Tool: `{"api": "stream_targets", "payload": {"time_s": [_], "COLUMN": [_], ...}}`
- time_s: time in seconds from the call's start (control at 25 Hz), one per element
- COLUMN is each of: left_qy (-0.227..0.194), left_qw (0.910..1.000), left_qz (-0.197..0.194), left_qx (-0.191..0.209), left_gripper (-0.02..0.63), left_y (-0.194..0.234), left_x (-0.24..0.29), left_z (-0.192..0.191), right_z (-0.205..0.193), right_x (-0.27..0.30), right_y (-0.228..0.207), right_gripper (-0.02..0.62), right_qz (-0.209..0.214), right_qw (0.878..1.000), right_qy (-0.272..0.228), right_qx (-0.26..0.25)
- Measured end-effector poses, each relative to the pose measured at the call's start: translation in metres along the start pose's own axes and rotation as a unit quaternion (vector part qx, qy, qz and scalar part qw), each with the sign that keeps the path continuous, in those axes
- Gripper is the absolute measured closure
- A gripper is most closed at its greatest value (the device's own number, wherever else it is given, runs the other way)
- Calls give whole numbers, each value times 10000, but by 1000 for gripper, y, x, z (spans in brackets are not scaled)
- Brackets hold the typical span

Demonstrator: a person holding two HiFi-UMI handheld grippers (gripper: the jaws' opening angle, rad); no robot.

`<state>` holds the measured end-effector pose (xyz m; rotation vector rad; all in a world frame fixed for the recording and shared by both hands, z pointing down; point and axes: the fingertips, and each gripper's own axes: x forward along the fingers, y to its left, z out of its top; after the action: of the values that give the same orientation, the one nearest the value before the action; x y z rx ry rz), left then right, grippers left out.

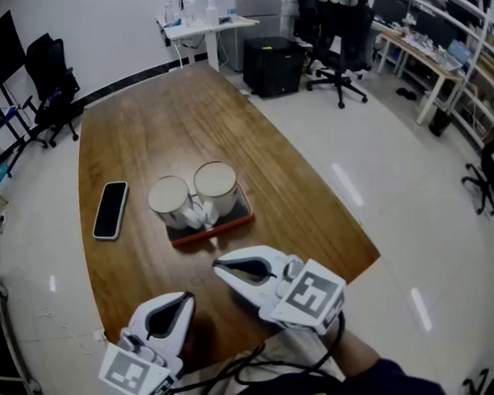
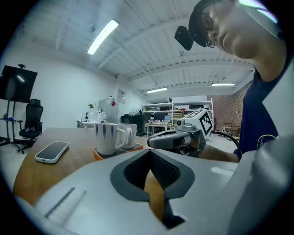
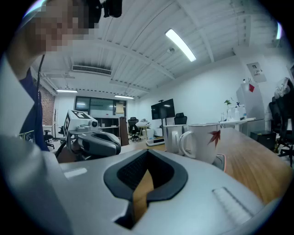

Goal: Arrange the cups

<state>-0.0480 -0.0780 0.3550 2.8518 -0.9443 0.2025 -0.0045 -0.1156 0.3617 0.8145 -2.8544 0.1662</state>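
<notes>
Since both cups (image 1: 169, 198) stand side by side on the tray (image 1: 229, 223) on the table (image 1: 151, 130) (handles toward the person) while the left gripper (image 1: 185, 300) and right gripper (image 1: 219, 266) hover nearby, fingers together and empty, the arranging looks either finished or not yet begun.

No words or numbers can be read. The cube (image 1: 130, 372) on the left tool (image 1: 188, 298) and its twin on the right tool (image 1: 218, 268) bear only black-and-white square codes. A wall notice (image 3: 254, 69), at two o'clock in the right gripper view, is too small to read.
</notes>
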Motion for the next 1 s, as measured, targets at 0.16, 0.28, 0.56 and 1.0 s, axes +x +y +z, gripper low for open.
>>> {"api": "stream_targets", "payload": {"time_s": [0.16,0.28,0.56,1.0], "left_qy": [10,14,7,-2], "left_qw": [10000,9999,10000,9990], "left_qz": [-1,-8,-8,439], "left_qx": [72,131,33,-4], "left_gripper": [603,603,603,603], "left_y": [0,0,-1,14], "left_x": [-1,-2,-1,-2], "left_z": [0,0,0,-3], "right_z": [2,2,1,-1], "right_x": [-1,-1,0,0], "right_y": [1,1,1,-4], "right_gripper": [595,595,595,595], "right_qz": [21,12,14,-93], "right_qw": [10000,10000,10000,9999], "right_qy": [-8,-9,-2,-3], "right_qx": [0,-2,1,43]}}
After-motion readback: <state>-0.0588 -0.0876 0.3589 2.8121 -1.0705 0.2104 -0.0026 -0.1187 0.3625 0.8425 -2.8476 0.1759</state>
